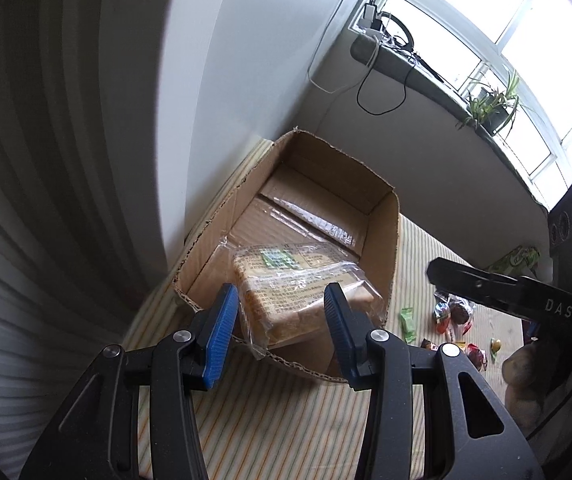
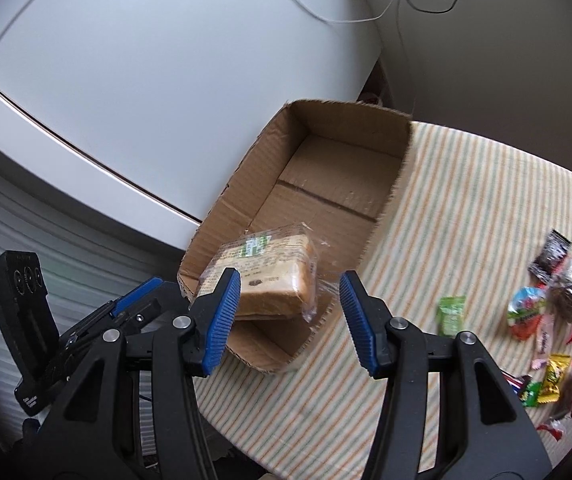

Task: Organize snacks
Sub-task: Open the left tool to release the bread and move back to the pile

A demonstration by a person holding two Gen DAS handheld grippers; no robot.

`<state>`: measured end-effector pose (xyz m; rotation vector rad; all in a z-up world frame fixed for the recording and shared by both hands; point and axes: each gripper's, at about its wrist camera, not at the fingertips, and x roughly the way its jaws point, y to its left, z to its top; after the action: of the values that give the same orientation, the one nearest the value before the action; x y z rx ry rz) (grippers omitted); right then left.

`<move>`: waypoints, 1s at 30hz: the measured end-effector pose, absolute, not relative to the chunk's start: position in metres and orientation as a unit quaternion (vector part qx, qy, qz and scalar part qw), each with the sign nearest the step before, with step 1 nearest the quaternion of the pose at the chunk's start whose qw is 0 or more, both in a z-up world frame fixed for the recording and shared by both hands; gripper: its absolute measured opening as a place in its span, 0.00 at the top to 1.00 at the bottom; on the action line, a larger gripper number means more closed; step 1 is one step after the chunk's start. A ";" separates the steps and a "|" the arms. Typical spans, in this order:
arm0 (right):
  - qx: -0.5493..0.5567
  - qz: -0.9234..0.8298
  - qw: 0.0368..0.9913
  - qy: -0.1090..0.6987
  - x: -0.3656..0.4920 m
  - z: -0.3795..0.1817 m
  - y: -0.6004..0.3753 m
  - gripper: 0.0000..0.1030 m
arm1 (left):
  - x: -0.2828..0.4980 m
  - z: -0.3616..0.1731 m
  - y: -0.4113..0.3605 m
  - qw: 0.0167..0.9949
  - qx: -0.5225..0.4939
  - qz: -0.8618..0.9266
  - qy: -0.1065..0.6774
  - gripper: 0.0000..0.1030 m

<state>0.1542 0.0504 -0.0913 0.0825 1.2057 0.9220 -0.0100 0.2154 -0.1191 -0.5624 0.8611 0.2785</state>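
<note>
An open cardboard box [image 1: 389, 240] [image 2: 399, 168] stands on the striped tablecloth. Inside it a wrapped loaf of sliced bread [image 1: 282, 296] [image 2: 274, 276] lies tilted, its near end propped on the box's front wall. My left gripper [image 1: 280, 332] [image 2: 138, 300] hovers open just before that wall, its blue pads clear of the bread. My right gripper [image 2: 289, 320] is open and empty over the box's near corner; one of its black fingers [image 1: 485, 284] shows in the left wrist view. Loose snacks [image 2: 557, 296] [image 1: 453, 312] lie to the right, with a green packet [image 2: 451, 314] [image 1: 407, 320] nearest the box.
A white cabinet [image 2: 126, 80] rises directly behind and left of the box. Cables [image 1: 365, 80] hang from a dark windowsill with potted plants [image 1: 489, 104]. The striped cloth [image 2: 465, 200] lies bare between box and snacks. A hand [image 1: 525, 372] grips the right tool.
</note>
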 end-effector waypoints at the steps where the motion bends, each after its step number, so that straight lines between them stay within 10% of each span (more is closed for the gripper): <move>1: 0.041 0.415 0.727 0.546 0.155 -0.090 0.044 0.47 | -0.010 -0.117 0.213 0.863 -0.265 0.130 0.411 0.58; 30: 0.069 0.191 0.797 0.568 0.175 -0.133 -0.229 0.47 | 0.045 -0.144 0.064 0.839 -0.228 -0.060 0.490 0.57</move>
<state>0.1755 -0.2287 -0.1330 0.1487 1.2206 0.4103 0.0447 0.0635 -0.1437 -0.4822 1.0358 -0.1263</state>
